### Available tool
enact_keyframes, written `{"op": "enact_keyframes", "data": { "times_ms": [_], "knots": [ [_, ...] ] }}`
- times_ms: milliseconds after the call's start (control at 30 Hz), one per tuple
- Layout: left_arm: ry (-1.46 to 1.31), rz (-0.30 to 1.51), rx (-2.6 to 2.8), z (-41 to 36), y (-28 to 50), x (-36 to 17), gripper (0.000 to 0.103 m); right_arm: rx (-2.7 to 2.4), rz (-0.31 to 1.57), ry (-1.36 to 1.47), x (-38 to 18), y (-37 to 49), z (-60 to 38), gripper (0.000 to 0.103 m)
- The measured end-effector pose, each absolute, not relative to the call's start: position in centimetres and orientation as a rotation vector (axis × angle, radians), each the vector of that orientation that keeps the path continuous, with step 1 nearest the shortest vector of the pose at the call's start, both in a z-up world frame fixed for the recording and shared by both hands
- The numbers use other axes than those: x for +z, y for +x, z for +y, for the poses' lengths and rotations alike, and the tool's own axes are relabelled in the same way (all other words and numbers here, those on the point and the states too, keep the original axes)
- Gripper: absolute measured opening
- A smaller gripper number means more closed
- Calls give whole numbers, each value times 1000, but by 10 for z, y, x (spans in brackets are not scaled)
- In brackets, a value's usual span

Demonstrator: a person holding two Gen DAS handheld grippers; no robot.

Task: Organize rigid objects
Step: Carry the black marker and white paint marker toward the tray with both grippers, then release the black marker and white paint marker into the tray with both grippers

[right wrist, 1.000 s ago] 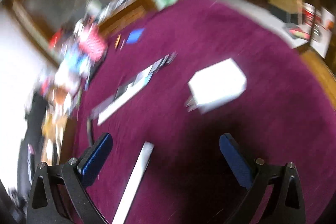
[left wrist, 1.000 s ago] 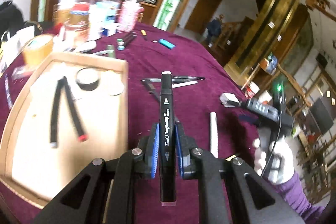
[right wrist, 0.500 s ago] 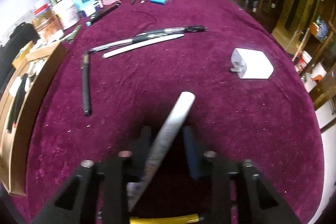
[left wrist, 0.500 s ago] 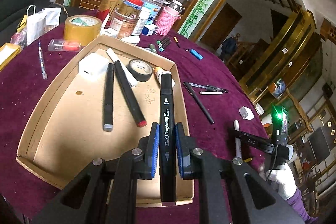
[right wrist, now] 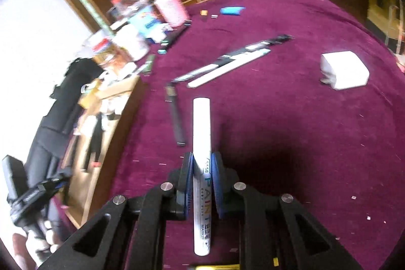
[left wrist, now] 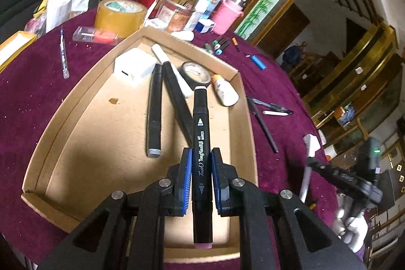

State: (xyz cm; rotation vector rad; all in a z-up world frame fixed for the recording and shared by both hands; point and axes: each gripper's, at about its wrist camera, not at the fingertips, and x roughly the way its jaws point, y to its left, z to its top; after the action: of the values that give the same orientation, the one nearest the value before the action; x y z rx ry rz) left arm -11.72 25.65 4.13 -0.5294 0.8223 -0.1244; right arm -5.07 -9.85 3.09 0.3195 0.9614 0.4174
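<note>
My left gripper [left wrist: 200, 179] is shut on a black art marker [left wrist: 201, 133] and holds it above the cardboard tray [left wrist: 81, 118]. The tray holds two black markers [left wrist: 155, 108], a white marker, a white box [left wrist: 135, 66], a tape roll [left wrist: 196, 70] and a small white bottle [left wrist: 225, 90]. My right gripper [right wrist: 201, 180] is shut on a white paint marker [right wrist: 201, 158], lifted over the purple tablecloth [right wrist: 291, 123]. It also shows at the right of the left wrist view [left wrist: 306, 176].
Loose pens [right wrist: 227, 63], a black pen [right wrist: 176, 118], a white charger [right wrist: 343, 70] and a blue lighter [right wrist: 231, 10] lie on the cloth. Jars, a pink cup [left wrist: 226, 17] and a brown tape roll [left wrist: 119, 14] crowd the far edge behind the tray.
My left gripper has carried the black marker from over the cloth to over the tray. My right gripper has closed on the white paint marker and lifted it.
</note>
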Motion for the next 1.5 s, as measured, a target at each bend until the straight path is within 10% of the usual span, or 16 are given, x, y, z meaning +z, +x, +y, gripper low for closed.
{"op": "enact_keyframes", "data": {
  "times_ms": [767,967,1500],
  "knots": [
    [-551,969,23,309,-66,16,16,748,1136,277,48,-6,77,16],
    [-516,965,-37,303,-64,20,49,684,1205,212,21,11,102,16],
    [-476,829,-65,303,-96,58,63,600,1169,224,18,19,109,33]
  ]
}}
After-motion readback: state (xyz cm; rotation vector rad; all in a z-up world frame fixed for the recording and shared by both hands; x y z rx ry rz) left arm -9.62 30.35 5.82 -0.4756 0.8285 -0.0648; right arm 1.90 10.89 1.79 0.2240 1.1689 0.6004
